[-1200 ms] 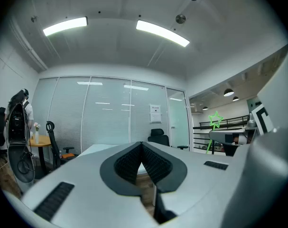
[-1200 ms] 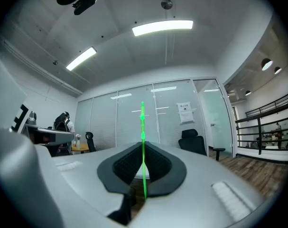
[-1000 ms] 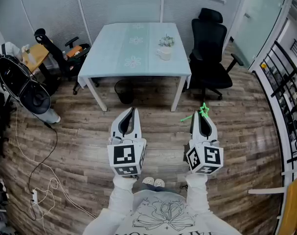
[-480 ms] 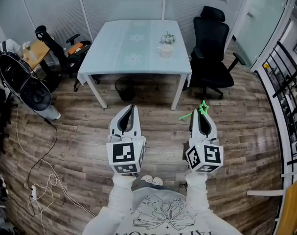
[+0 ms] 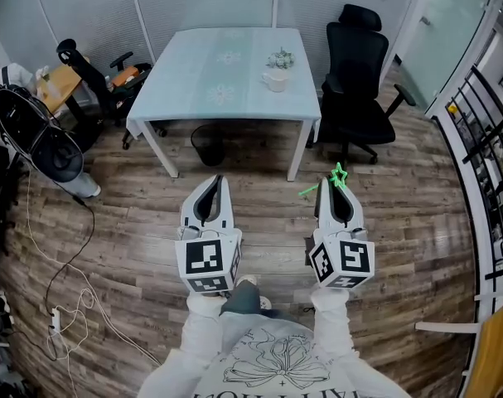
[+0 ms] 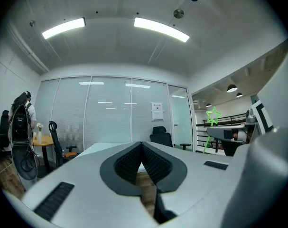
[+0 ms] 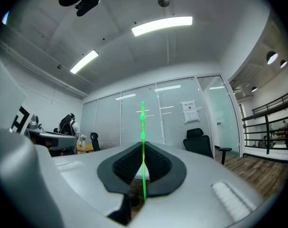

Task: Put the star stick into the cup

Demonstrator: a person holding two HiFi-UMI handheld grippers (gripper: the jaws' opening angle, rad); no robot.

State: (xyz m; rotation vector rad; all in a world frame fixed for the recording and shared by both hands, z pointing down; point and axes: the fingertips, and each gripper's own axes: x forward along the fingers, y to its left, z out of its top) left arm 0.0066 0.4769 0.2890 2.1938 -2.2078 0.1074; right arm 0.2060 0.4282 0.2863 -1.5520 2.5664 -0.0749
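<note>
Counting as I go: two claws, left claw [image 5: 217, 181] and right claw [image 5: 333, 187]. One star stick [image 5: 340, 175]. One desk [image 5: 193, 89]. One cup [image 5: 275, 80]. Two office chairs: right chair [image 5: 360, 73], left chair [image 5: 92, 75]. One bin [image 5: 206, 146].

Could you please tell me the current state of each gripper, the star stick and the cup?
left gripper: shut, nothing between its jaws.
right gripper: shut on the star stick.
star stick: clamped in the right gripper, star end poking out past the gripper's tips, not yet in the cup.
cup: upright on the table, well apart from the star stick.
</note>
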